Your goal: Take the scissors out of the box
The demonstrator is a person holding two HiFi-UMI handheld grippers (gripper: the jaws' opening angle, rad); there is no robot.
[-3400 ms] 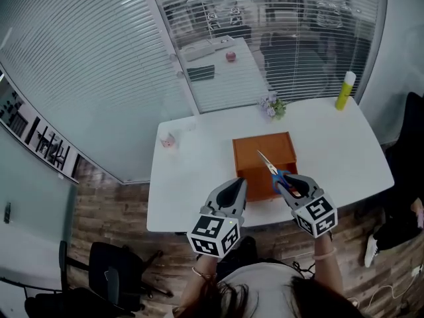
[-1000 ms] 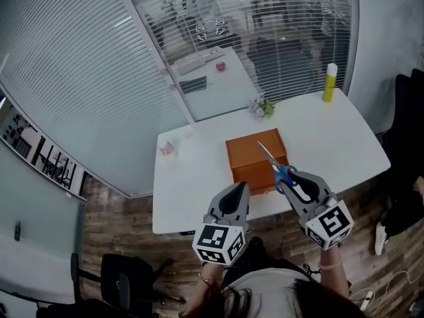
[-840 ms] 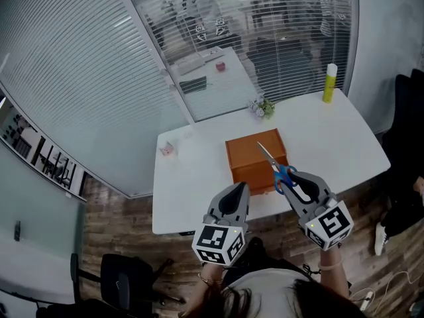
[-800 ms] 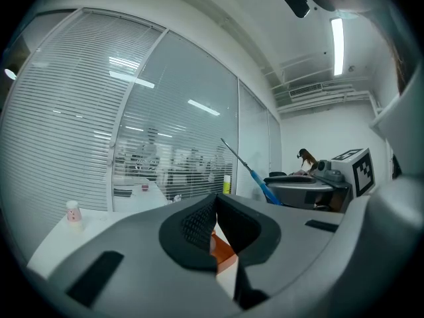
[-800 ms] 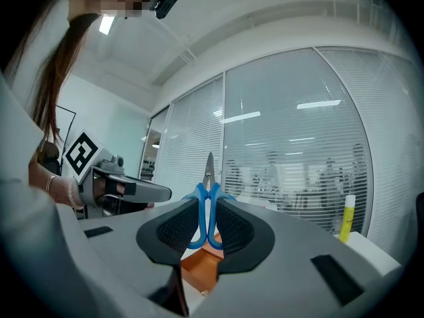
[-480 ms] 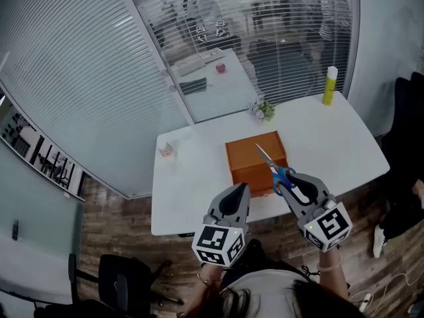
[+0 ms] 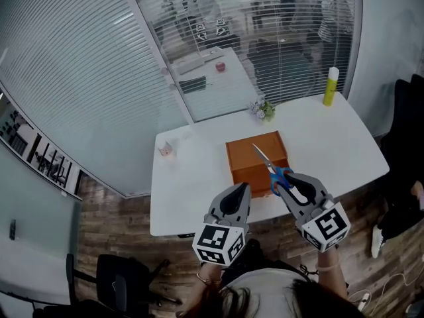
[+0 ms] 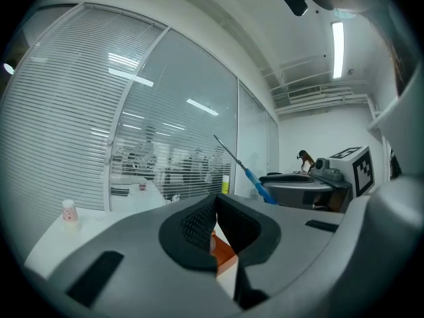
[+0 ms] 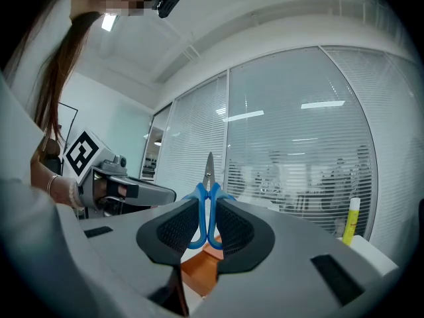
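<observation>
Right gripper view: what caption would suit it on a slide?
Right gripper clamps blue-handled metal scissors by their handles, with the orange box beyond.

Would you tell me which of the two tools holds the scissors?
The right tool, shut on the blue-handled scissors; the left tool is shut and empty.

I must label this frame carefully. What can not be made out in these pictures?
Inside of the orange box: too small in head view; gripper views show only a corner behind jaws.
Small pink item: too small in head view.
Lower handle loops of the scissors: hidden inside the right gripper, right gripper view.
</observation>
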